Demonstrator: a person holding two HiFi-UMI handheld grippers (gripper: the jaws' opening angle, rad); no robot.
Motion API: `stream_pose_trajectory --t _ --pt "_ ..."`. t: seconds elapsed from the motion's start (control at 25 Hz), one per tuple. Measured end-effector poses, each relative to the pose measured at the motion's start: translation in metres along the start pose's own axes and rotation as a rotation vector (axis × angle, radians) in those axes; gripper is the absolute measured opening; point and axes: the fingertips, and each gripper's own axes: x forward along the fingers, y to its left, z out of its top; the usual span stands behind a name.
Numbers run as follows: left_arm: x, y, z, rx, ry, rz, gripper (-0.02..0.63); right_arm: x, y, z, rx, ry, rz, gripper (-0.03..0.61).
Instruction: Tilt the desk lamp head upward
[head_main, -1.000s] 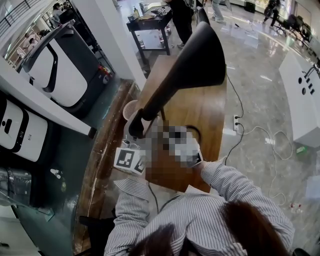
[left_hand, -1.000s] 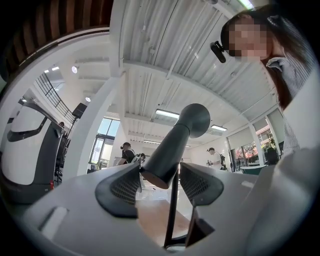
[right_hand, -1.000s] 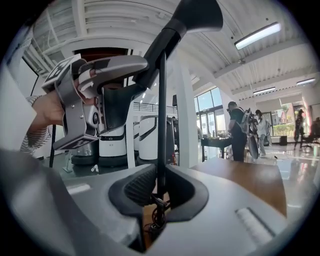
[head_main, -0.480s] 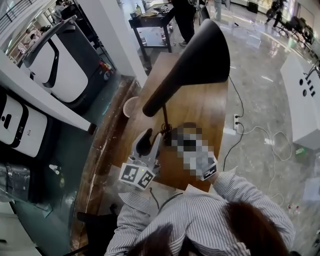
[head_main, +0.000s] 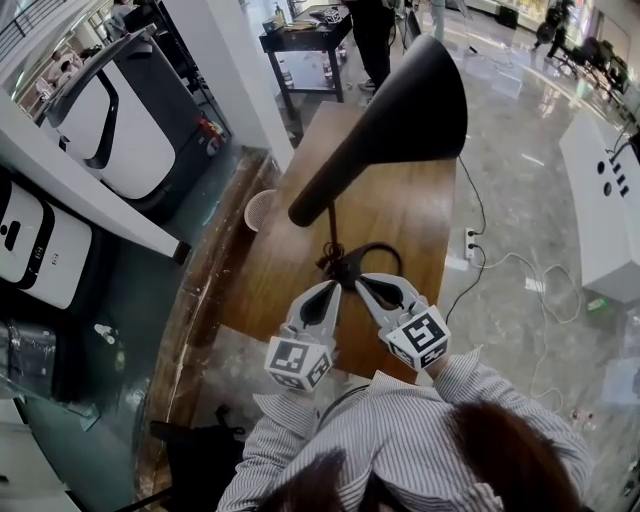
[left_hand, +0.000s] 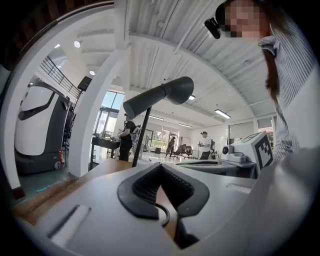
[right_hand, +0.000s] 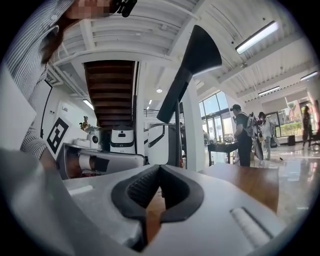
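Nearest the camera, by the near edge of the wooden table (head_main: 400, 225), the person's 2 grippers lie side by side, pointing level at a black desk lamp. The left gripper (head_main: 333, 288) has just been closing; its jaws now meet with nothing between them. The right gripper (head_main: 364, 282) is also closed and empty.

Just beyond their tips, the lamp's thin stem (head_main: 331, 228) rises from the table. The cone-shaped lamp head (head_main: 395, 115) sits on top, well above and beyond both grippers. Its long axis runs from a narrow end over the stem out to a wide shade at the far right. The left gripper looks nearer the narrow end, the right nearer the shade. Nothing stands between grippers and head.

A pale cup (head_main: 259, 210) sits at the table's left edge. Farther off, a power strip (head_main: 470, 244) lies on the floor.
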Motion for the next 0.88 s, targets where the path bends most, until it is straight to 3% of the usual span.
stream_pose_trajectory --t 0.24,0.88 --pt "0.0 -0.005 -0.01 -0.001 0.06 0.026 0.006 -0.007 0.003 0.004 -0.001 0.003 -0.005 0.0" --pt "0.002 -0.013 -0.011 -0.032 0.069 0.041 0.006 -0.018 0.002 0.01 -0.008 -0.019 -0.007 -0.002"
